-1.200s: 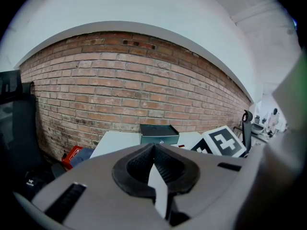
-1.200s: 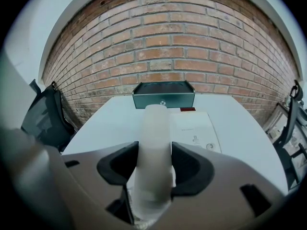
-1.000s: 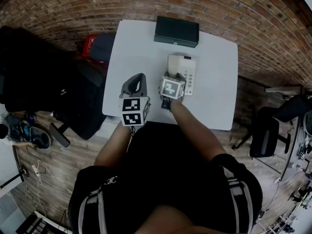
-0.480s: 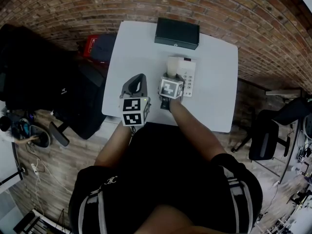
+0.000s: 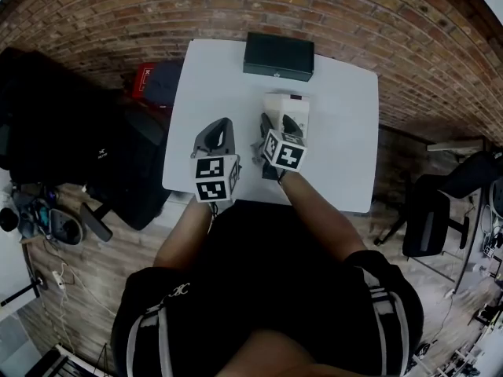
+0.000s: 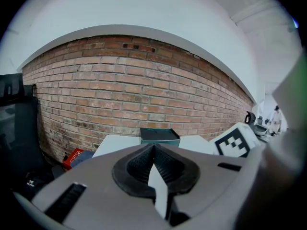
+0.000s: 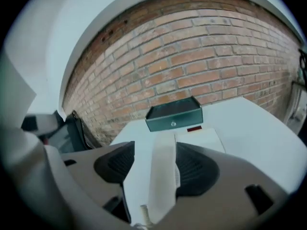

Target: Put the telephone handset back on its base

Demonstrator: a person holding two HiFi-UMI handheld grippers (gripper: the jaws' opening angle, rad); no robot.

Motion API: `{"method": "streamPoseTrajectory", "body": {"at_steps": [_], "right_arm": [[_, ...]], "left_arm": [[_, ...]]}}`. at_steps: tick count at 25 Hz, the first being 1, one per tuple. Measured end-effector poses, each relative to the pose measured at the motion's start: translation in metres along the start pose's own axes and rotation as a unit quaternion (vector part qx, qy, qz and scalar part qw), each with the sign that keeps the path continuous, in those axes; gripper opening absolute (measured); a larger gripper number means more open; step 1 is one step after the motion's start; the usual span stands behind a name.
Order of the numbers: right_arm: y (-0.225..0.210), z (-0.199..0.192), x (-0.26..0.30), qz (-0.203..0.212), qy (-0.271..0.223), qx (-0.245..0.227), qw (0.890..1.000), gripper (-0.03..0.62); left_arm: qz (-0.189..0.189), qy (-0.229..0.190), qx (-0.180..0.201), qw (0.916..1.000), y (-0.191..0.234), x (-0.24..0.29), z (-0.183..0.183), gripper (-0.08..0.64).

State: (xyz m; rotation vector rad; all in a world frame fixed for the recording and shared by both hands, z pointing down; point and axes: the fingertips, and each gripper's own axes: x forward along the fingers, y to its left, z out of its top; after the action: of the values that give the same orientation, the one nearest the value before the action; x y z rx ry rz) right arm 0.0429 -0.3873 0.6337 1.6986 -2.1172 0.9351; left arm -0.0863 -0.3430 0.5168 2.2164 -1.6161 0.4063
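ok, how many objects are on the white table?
2. A dark green rectangular box at the white table's far edge; a white plastic telephone, handset included, mid-table. Something small may be hidden in the covered near part.

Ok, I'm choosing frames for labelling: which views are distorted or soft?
Head view: strong fisheye, the brick wall bows, and the picture is dim. Left gripper view: black rounded corners, the same bowing. Right gripper view: tilted, the near handset out of focus, the dark box sharper.
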Motion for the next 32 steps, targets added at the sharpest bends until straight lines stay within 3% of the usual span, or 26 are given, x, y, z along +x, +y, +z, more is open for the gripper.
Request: {"method": "streamPoseTrajectory", "body": {"at_steps": [2,4,6,9,13,16,20,32], "right_arm": [[0.002,0.025,-0.020,0.031,-0.050,0.025,0.998,0.213],[0.001,0.051,-0.040,0.036,-0.096,0.023,0.994,0.077],[0.003,0.076,-0.059,0.038,-0.136,0.008,0.990,0.012],[0.012,0.115,-0.096,0.043,-0.201,-0.041,0.978,-0.002],[0.019,0.165,-0.149,0.020,-0.283,-0.125,0.951,-0.003],[0.013,0.187,-0.180,0.002,-0.323,-0.152,0.934,-0.003],[-0.004,0.190,-0.197,-0.018,-0.345,-0.154,0.926,-0.003],[-0.025,0.178,-0.202,-0.014,-0.331,-0.139,0.933,-0.003]], "left_arm": [[-0.003,-0.005,0.000,1.0000,-0.002,0.001,0.003,0.000],[-0.007,-0.010,0.002,0.9999,-0.005,0.002,0.008,0.000],[-0.012,-0.018,0.004,0.9998,-0.010,0.002,0.015,0.000],[-0.023,-0.034,0.007,0.9991,-0.021,-0.001,0.030,0.000],[-0.039,-0.060,0.013,0.9973,-0.038,-0.003,0.053,0.000],[-0.048,-0.077,0.023,0.9956,-0.052,-0.005,0.067,0.000],[-0.061,-0.096,0.032,0.9930,-0.069,-0.007,0.081,0.000],[-0.071,-0.128,0.041,0.9884,-0.096,-0.016,0.101,0.000]]}}
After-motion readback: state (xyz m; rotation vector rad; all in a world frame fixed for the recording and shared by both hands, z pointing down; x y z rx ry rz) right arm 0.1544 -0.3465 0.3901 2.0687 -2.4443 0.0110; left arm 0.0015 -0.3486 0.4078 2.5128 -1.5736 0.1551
